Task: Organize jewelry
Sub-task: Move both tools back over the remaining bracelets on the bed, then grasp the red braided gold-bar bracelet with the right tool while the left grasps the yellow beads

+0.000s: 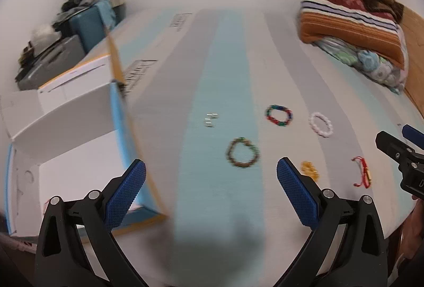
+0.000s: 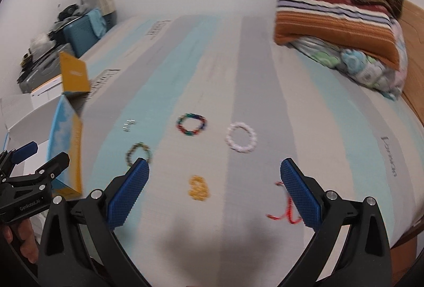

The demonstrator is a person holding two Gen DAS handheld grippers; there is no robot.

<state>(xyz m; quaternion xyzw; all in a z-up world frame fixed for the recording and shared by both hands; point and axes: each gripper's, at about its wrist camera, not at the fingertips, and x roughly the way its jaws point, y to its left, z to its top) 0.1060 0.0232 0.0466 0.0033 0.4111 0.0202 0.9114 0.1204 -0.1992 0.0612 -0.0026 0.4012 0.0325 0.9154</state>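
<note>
Several pieces of jewelry lie on the striped bed sheet: a dark beaded bracelet [image 1: 242,152] [image 2: 138,153], a multicolour bracelet [image 1: 278,115] [image 2: 191,124], a white bead bracelet [image 1: 321,124] [image 2: 241,141], a yellow bead bunch [image 1: 309,170] [image 2: 198,188], a red cord bracelet [image 1: 362,175] [image 2: 285,210] and small silver pieces [image 1: 211,119] [image 2: 129,125]. An open white box with blue and yellow sides [image 1: 76,154] [image 2: 66,144] stands at the left. My left gripper [image 1: 210,189] is open and empty beside the box. My right gripper [image 2: 213,191] is open and empty over the yellow bunch.
Folded striped blankets and quilts [image 1: 352,30] [image 2: 339,30] are stacked at the far right of the bed. A blue suitcase [image 1: 88,24], a grey case and clutter stand by the wall at left. The other gripper shows at each view's edge [image 1: 397,151] [image 2: 26,181].
</note>
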